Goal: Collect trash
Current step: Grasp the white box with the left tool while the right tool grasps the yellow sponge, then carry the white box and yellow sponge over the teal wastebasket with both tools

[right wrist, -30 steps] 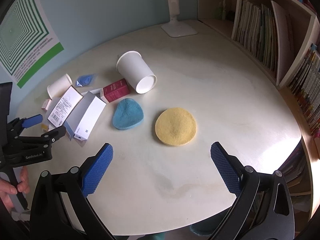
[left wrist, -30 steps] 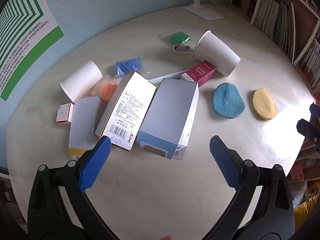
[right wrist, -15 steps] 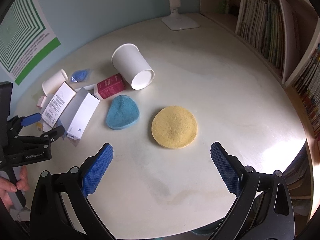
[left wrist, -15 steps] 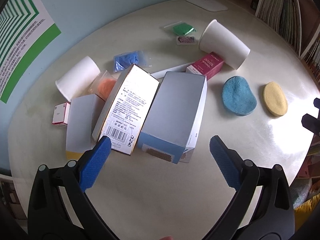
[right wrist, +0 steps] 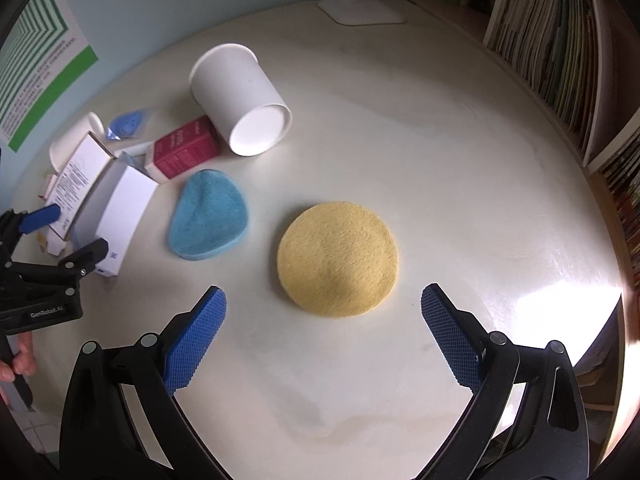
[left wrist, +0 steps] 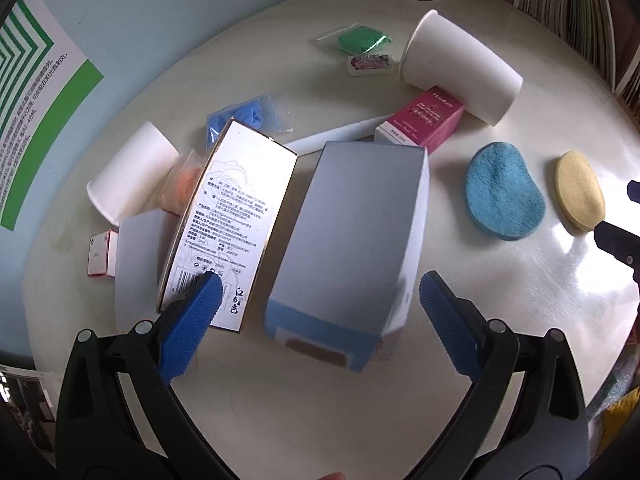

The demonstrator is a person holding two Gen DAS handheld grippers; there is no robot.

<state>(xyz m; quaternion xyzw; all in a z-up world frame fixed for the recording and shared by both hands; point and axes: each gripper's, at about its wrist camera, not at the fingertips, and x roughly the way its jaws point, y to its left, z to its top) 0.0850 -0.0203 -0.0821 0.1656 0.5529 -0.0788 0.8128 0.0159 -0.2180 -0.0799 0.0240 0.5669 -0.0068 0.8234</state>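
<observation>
My left gripper is open, its pads flanking the near end of a grey-blue carton lying on the round table. Beside it lies a white printed box, with a magenta box, two tipped paper cups, a white pen and small plastic packets behind. My right gripper is open just short of a yellow sponge pad; a blue sponge pad lies left of it. The left gripper shows at the right wrist view's left edge.
A white lamp base stands at the table's far side. Bookshelves with magazines line the right. A green-striped poster hangs on the blue wall. A hand holds the left gripper's handle.
Both grippers have moved forward and lower toward the table: the left one now straddles the grey-blue carton's near end, the right one has closed in on the yellow pad. Jaws stay wide.
</observation>
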